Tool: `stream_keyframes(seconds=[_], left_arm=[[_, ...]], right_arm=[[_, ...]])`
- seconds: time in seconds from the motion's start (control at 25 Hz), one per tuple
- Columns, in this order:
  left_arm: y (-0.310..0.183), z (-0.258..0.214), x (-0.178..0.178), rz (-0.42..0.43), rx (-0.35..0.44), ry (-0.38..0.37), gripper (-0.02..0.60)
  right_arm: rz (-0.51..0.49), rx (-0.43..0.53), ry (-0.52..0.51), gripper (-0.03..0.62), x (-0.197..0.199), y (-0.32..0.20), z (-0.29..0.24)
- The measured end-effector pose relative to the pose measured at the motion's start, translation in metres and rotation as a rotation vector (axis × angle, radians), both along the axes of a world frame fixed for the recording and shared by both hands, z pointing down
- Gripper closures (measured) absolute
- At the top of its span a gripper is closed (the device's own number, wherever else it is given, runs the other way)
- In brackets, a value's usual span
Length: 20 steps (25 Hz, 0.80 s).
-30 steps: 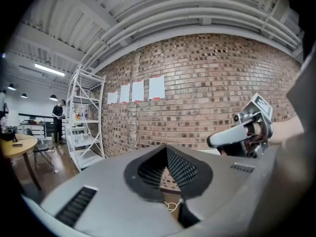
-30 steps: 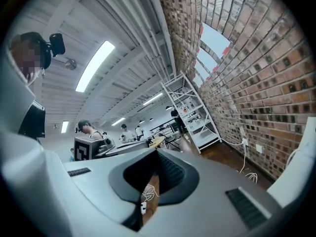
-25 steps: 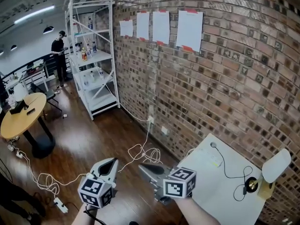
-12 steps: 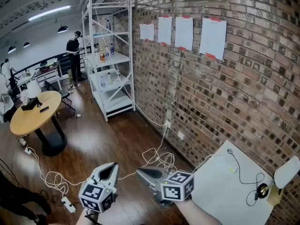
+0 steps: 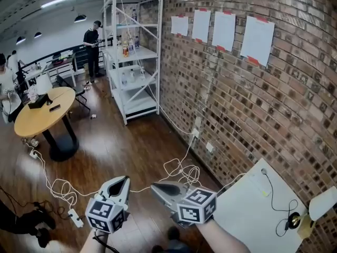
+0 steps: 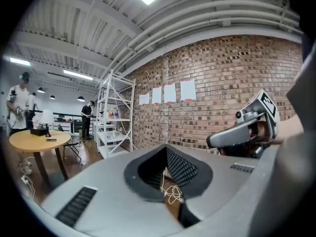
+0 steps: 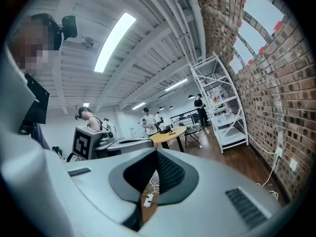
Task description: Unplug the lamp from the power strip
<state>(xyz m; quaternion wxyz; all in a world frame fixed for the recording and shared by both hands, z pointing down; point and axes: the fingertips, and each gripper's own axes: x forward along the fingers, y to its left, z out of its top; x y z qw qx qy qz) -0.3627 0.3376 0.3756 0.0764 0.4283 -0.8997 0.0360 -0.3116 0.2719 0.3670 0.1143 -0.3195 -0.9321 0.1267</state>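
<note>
The power strip (image 5: pixel 75 218) lies on the wooden floor at eight o'clock, with a white cord (image 5: pixel 55 186) looped beside it. The left gripper (image 5: pixel 122 179) at seven and the right gripper (image 5: pixel 156 186) at six both have their jaws pressed together, holding nothing. The lamp (image 5: pixel 322 202) stands on the white table (image 5: pixel 247 215) at four.

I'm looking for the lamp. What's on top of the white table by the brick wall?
A lamp at one corner by the wall, and a black cord looping across the white table. The right hand hides its near corner.
</note>
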Motion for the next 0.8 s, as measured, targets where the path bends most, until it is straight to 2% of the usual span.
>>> stream_keyframes(seconds=[0.24, 0.8], left_arm=[[-0.001, 0.0, -0.023, -0.036, -0.028, 0.001, 0.565], [-0.045, -0.012, -0.097, -0.099, -0.067, -0.011, 0.566]], right_arm=[[-0.045, -0.077, 0.008, 0.592, -0.026, -0.002, -0.006], [-0.119, -0.108, -0.004, 0.592, -0.102, -0.041, -0.01]])
